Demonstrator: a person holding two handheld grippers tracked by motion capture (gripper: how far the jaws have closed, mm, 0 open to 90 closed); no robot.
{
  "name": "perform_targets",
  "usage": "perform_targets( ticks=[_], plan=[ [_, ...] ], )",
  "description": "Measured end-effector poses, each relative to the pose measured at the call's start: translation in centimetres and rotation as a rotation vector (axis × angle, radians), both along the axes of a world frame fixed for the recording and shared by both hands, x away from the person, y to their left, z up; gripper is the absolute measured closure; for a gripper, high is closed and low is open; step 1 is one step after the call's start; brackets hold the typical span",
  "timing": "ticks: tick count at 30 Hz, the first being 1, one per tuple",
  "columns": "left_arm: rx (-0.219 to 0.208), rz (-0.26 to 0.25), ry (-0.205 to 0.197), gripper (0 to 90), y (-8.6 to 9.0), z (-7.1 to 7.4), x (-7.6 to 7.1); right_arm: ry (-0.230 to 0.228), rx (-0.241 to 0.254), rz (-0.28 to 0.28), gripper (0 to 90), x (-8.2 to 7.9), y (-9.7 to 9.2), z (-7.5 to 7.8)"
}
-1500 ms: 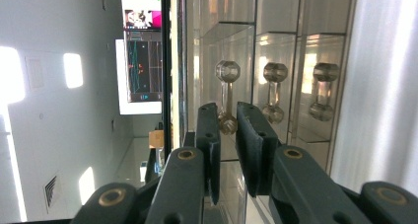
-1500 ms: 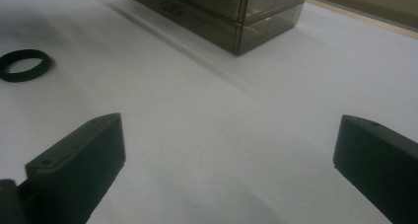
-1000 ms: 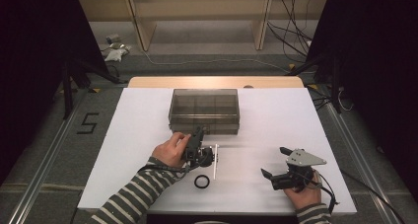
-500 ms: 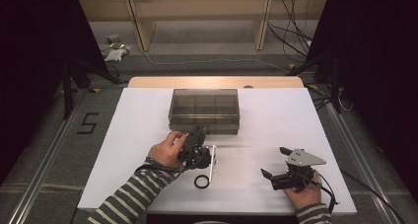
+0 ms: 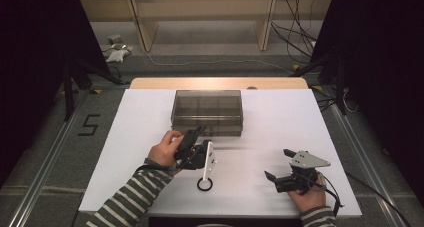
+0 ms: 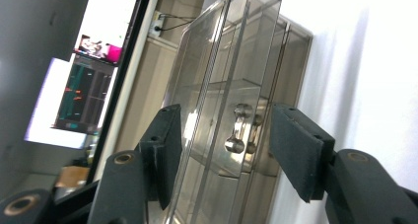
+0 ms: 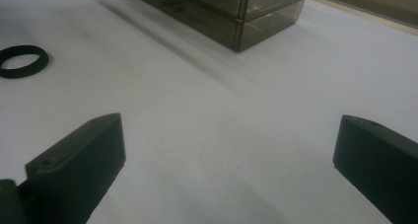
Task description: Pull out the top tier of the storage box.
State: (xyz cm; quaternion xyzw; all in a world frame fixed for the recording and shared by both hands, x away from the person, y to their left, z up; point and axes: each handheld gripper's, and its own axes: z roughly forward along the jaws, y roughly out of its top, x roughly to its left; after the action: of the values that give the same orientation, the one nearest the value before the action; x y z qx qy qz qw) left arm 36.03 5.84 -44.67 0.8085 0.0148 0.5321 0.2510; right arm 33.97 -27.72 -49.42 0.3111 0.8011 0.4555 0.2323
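- Left fingers (image 6: 162, 155) spread apart, tipped sideways, straddling the latch (image 6: 241, 128) on the front of the box (image 5: 207, 111).
- Right fingers (image 7: 79, 160) wide open, holding nothing, low over the desk (image 5: 280, 117).
- Smoky clear box mid-desk, lid closed.
- Black ring (image 5: 204, 183) flat on desk, between both grippers.

Glossy smoky plastic box (image 5: 207, 110), matt white tabletop (image 5: 280, 122)

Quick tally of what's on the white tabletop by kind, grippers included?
Smoky clear compartment box: 1
Black ring: 1
Handheld grippers: 2, the left gripper at the box front and the right gripper near the table's front edge
Total: 4
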Motion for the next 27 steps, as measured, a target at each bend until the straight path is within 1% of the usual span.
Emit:
perform_targets(
  ticks=[2,5,8,10,13,16,17,18,22,24,25,26,27],
  plan=[
    [-0.022,0.004,0.026,45.6,0.2,0.3,0.2,0.001,-0.001,0.001,0.5,0.0,0.0,0.0],
    [-0.053,-0.003,0.056,45.2,0.5,0.6,0.3,0.003,-0.001,0.002,0.5,0.0,0.0,0.0],
    [-0.075,-0.011,0.072,44.5,0.7,0.8,0.3,0.002,-0.002,0.002,0.5,0.0,0.0,0.0],
    [-0.078,-0.017,0.081,44.0,0.7,0.9,0.3,0.002,-0.003,0.003,0.5,0.0,0.0,0.0],
    [-0.078,-0.006,0.091,44.2,0.8,0.9,0.4,0.002,-0.003,0.003,0.5,0.0,0.0,0.0],
    [-0.1,-0.012,0.126,44.1,1.0,1.1,0.6,0.003,-0.004,0.003,0.5,0.0,0.0,0.0],
    [-0.124,-0.023,0.157,43.1,1.2,1.4,0.7,0.002,-0.003,0.004,0.6,0.0,0.0,0.0],
    [-0.124,-0.023,0.157,42.3,1.2,1.4,0.7,0.002,-0.003,0.004,0.6,0.0,0.0,0.0],
    [-0.208,-0.046,0.205,41.1,1.7,2.1,0.8,0.0,-0.002,0.004,0.5,0.0,0.0,0.0],
    [-0.265,-0.06,0.245,40.5,2.0,2.7,1.0,0.001,-0.002,0.003,0.6,0.0,0.0,0.0],
    [-0.311,-0.073,0.274,42.0,2.4,3.1,1.2,0.0,-0.002,0.004,0.6,0.0,0.0,0.0],
    [-0.311,-0.073,0.274,43.4,2.4,3.1,1.2,0.0,-0.002,0.004,0.6,0.0,0.0,0.0],
    [-0.333,-0.08,0.279,44.5,2.6,3.4,1.2,0.001,-0.002,0.004,0.5,0.0,0.0,0.0]
  ],
)
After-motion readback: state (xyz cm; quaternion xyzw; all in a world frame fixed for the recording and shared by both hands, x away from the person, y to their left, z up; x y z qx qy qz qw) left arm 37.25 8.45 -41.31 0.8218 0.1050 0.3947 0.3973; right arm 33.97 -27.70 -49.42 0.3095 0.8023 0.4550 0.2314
